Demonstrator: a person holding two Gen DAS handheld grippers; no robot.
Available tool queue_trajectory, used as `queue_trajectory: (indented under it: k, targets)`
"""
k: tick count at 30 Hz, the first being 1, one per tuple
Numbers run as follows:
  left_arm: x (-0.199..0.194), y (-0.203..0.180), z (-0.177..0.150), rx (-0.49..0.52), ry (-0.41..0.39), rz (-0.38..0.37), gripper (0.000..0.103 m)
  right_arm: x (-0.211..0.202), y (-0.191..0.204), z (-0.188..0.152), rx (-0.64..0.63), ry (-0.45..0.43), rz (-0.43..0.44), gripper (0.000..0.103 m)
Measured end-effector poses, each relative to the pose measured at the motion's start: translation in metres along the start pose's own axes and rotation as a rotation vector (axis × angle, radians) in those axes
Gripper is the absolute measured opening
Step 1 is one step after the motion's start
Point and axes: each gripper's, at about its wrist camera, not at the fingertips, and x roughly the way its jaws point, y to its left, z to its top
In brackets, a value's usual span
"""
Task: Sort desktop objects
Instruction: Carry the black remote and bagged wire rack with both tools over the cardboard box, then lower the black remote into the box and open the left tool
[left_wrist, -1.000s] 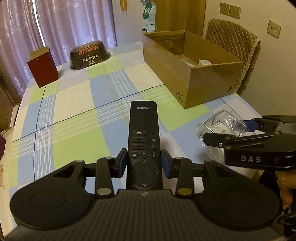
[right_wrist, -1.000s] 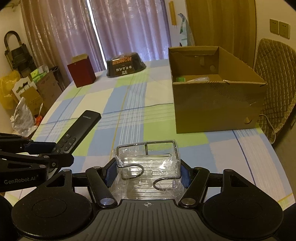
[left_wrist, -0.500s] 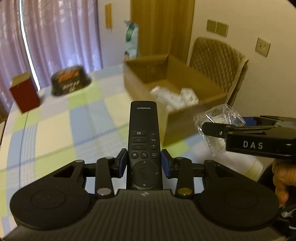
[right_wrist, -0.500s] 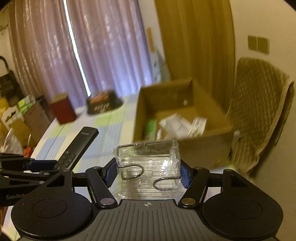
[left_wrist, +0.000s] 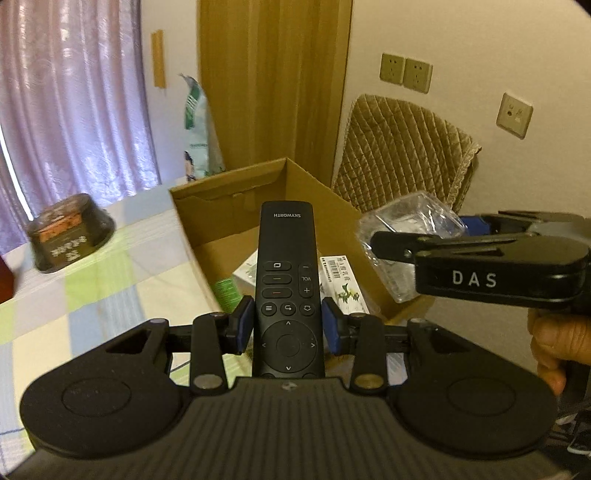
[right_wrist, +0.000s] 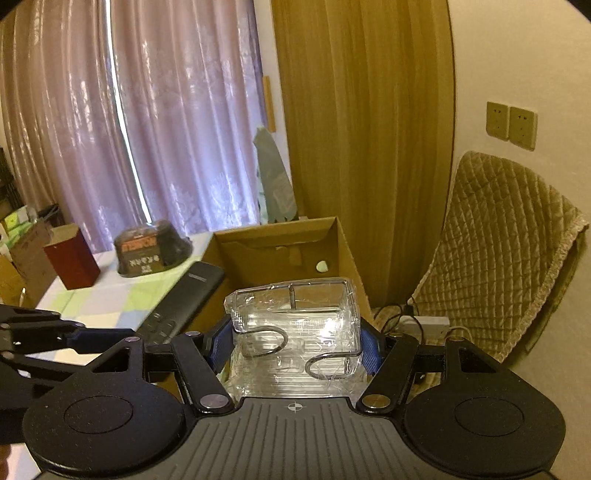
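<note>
Checked cloth in green, blue and cream covers the table (left_wrist: 96, 295) off to the left of both tongs, with a purple curtain (right_wrist: 155, 129) behind it and a quilted chair (right_wrist: 509, 258) beyond the right-hand tool. Ahead of the tongs and below them stands an open cardboard box (left_wrist: 236, 206) with a few printed cartons already lying inside.

The left gripper (left_wrist: 288, 328) is closed to the width of a black remote control (left_wrist: 287, 280), its blue pads pressing the long edges around the lower button rows; the remote points straight forward, its far end over the mouth of the box. It looks stiff and smooth-sided, probably of moderate weight, so a hold across the narrow width near the middle should keep it from tipping or sliding out.

The right gripper (right_wrist: 295, 347) is closed about a clear plastic case (right_wrist: 295, 325) with bent wire loops showing through it, carried just ahead of the jaws and above the near edge of the box. Thin clear plastic of this kind seems light, slick and easy to crush, so only gentle pressure on its flat side walls appears wise. Both items look ready to go down into the box.
</note>
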Motion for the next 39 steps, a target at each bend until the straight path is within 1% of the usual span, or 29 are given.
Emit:
queue_trajectory:
  k: [6, 12, 16, 19, 20, 21, 23, 30, 39]
  targets:
    - [0.045, 0.005, 0.004, 0.003, 0.045, 0.0, 0.034, 0.035, -0.013, 0.0, -0.008, 0.042, -0.011, 0.066]
    - [0.073, 0.011, 0.004, 0.003, 0.07, 0.007, 0.034, 0.058, -0.022, -0.006, -0.015, 0.073, -0.016, 0.065]
    - [0.083, 0.013, 0.003, 0.012, 0.078, 0.006, 0.034, 0.066, -0.025, -0.008, -0.013, 0.081, -0.018, 0.066]
    - [0.088, 0.014, 0.002, 0.012, 0.086, 0.013, 0.034, 0.071, -0.025, -0.008, -0.015, 0.085, -0.018, 0.066]
    - [0.088, 0.014, 0.002, 0.012, 0.087, 0.013, 0.033, 0.072, -0.025, -0.008, -0.016, 0.087, -0.018, 0.066]
    - [0.089, 0.014, 0.002, 0.012, 0.087, 0.012, 0.03, 0.073, -0.026, -0.008, -0.016, 0.088, -0.018, 0.066]
    - [0.09, 0.013, 0.003, 0.015, 0.085, 0.009, 0.031, 0.073, -0.026, -0.007, -0.016, 0.088, -0.018, 0.066]
    - [0.083, 0.01, 0.006, 0.031, 0.07, 0.012, 0.031, 0.072, -0.026, -0.005, -0.017, 0.082, -0.018, 0.066]
    - [0.071, 0.015, 0.003, 0.028, 0.066, 0.021, 0.031, 0.07, -0.023, -0.004, -0.02, 0.084, -0.018, 0.066]
